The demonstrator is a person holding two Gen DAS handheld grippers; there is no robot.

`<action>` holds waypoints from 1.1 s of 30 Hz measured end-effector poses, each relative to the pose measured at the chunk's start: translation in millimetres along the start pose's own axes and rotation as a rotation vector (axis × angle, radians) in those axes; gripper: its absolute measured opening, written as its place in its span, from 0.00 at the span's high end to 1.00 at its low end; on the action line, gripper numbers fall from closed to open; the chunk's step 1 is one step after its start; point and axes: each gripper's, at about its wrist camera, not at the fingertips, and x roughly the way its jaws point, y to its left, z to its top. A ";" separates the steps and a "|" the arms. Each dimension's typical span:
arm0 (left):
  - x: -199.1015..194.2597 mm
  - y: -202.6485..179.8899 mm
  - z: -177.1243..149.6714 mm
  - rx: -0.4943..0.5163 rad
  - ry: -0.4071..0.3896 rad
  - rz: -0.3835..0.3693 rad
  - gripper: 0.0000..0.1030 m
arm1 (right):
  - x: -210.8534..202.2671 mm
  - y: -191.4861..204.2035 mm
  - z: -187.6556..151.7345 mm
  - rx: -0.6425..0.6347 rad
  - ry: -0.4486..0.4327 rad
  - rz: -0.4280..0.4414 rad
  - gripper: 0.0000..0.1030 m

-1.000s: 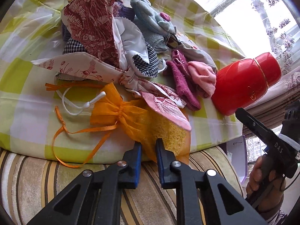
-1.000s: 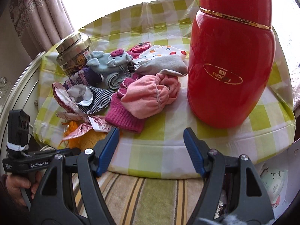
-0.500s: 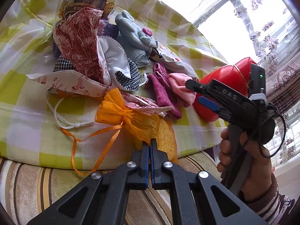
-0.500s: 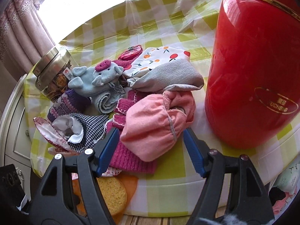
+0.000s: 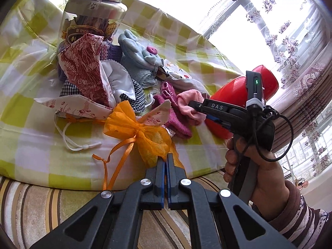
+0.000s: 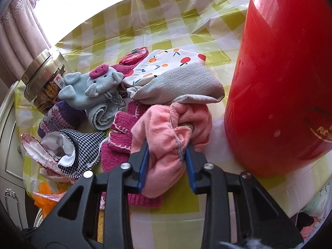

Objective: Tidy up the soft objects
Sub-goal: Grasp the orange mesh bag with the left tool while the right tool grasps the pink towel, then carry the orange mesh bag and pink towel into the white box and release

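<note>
Left wrist view cuts off the red container (image 5: pixel 232 95) behind the right gripper (image 5: pixel 195 104) and the hand (image 5: pixel 249 166) that holds it, and the jar (image 5: pixel 91 22) stands half hidden behind the heap of cloths. The orange mesh pouch (image 5: pixel 149 141) hangs over the table edge on the near side of the red container; the left gripper (image 5: pixel 166 161) has its jaws pinched tight on the pouch's lower end, pointing downward. Right wrist view shows the pink cloth (image 6: pixel 166 145) lying just beside the red container (image 6: pixel 286 78). The right gripper (image 6: pixel 166 147) tilts down over it; its jaws have just been closing and now press the cloth from both sides. What the cloth wraps is unclear.
</note>
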 end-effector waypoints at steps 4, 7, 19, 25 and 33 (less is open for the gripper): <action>-1.8 -5.6 -0.4 0.012 -0.018 0.001 0.99 | -18.4 -2.3 -7.9 -0.014 -0.025 0.025 0.74; -5.2 -8.3 -2.2 0.018 -0.029 -0.009 0.99 | -36.3 -4.5 -15.8 -0.030 -0.046 0.035 0.74; -20.0 -28.6 -10.3 0.051 -0.064 -0.032 0.99 | -95.7 -14.4 -50.4 -0.086 -0.088 0.065 0.75; -28.3 -40.3 -14.2 0.071 -0.075 -0.036 0.99 | -118.3 -27.9 -62.7 -0.083 -0.096 0.080 0.75; -35.4 -63.0 -17.1 0.118 -0.085 -0.053 0.99 | -144.6 -51.2 -78.4 -0.066 -0.105 0.078 0.75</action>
